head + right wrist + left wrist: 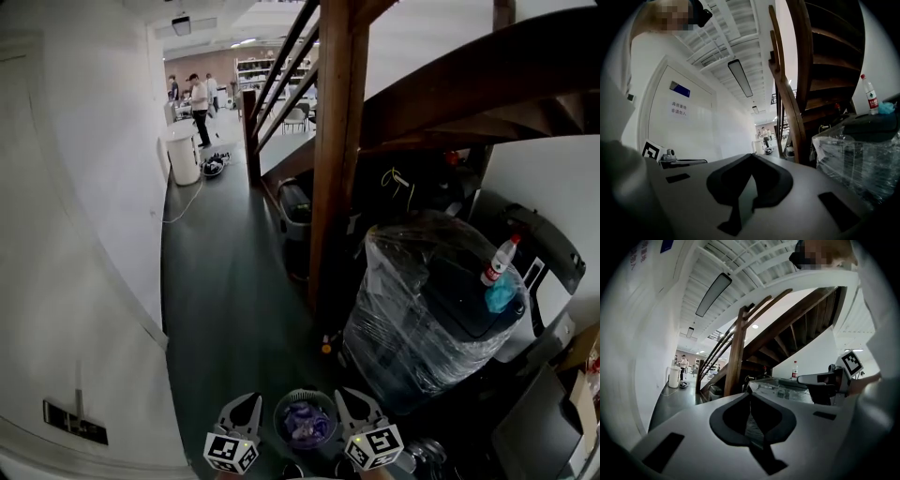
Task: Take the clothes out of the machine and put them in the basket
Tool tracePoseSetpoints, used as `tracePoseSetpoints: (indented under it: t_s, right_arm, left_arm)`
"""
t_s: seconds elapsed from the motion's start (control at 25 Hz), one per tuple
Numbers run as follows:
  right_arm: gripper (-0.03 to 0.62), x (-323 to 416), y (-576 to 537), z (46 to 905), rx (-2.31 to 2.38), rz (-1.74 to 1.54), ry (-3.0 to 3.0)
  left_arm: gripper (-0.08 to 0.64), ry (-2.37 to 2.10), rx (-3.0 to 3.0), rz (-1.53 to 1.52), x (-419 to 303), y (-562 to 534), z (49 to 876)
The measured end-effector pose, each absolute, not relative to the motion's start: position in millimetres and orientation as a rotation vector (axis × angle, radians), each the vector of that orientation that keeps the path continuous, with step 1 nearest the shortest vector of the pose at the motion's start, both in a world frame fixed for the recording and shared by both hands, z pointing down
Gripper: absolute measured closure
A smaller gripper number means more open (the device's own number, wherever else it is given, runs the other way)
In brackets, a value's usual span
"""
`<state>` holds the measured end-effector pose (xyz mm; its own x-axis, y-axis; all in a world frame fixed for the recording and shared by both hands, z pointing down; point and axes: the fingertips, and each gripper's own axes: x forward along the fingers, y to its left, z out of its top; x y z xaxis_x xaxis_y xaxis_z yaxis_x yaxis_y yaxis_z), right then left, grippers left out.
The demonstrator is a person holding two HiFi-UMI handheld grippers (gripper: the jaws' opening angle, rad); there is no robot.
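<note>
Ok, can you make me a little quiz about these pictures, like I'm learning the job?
1. True or false: the basket has purple clothes in it.
2. Where does the bottle stand? A on the floor; B on the plastic-wrapped bundle; C on a stair step.
3. Fill in: the jaws of the left gripper and the right gripper are both ____.
Key: 1 true; 2 B; 3 shut.
</note>
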<state>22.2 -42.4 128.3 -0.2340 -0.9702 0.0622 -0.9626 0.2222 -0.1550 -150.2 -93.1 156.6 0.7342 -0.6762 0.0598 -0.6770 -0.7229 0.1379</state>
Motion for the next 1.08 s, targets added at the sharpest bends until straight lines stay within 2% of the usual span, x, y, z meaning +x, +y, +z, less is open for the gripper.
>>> tracePoseSetpoints:
  t_s: [0.44,1.08]
  right_arm:
    - [0.586,17.7,-45.8,100.2,-1.948,-0.215,2.347]
    - [0.586,7.9,-42.3,93.2,-1.984,-0.188,2.347]
  left_arm:
    - [0.537,-1.058,2.844,-0.085,-146.8,-98.8,111.3]
    - [0.537,-1.008,2.863,-0.121,-147.5,-97.3,99.6]
